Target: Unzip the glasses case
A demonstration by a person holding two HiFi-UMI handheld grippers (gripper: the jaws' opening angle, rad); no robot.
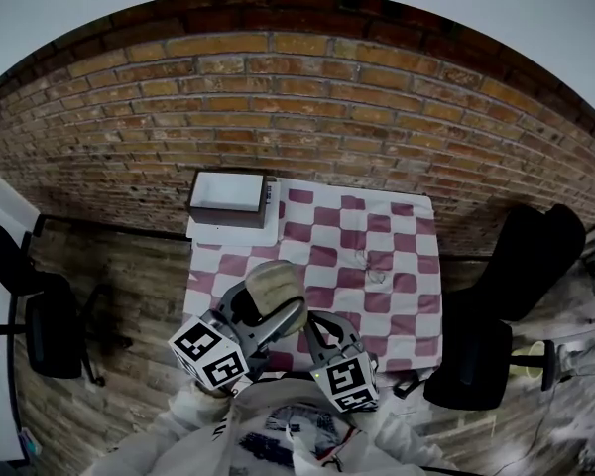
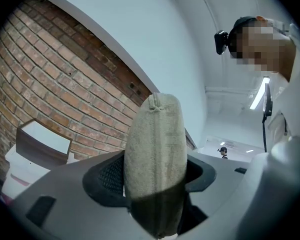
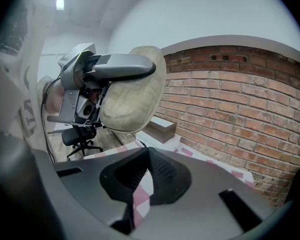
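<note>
Closest to you, your left hand-held gripper (image 1: 261, 312) is clamped on the glasses case (image 1: 272, 288). In the left gripper view its pads press on the two broad sides of the case (image 2: 155, 159). The beige, cloth-covered case stands on end between them, with a stitched seam running down the side that faces the camera. The case is held up over the near part of the worktop (image 1: 402, 310), not resting on it.

Just to its right, your right hand-held gripper (image 1: 315, 327) has its jaws fully together with nothing between them. In the right gripper view the closed tips (image 3: 147, 152) sit below and apart from the case (image 3: 132, 91). One grey finger of the left hand-held gripper (image 3: 121, 66) lies across the side of the case.

Beyond your hands the worktop spreads out in pink-and-white checks. Near its middle lies a small, dark, wiry thing (image 1: 373, 262), too small to identify. At the far left corner stands an open box (image 1: 226, 196) with dark sides and a white inside, resting on a flat white piece.

A black office chair (image 1: 50, 330) stands on the plank floor to the left of the worktop. Another black chair (image 1: 471, 365) stands to the right. A brick wall (image 1: 307, 97) rises behind the worktop.
</note>
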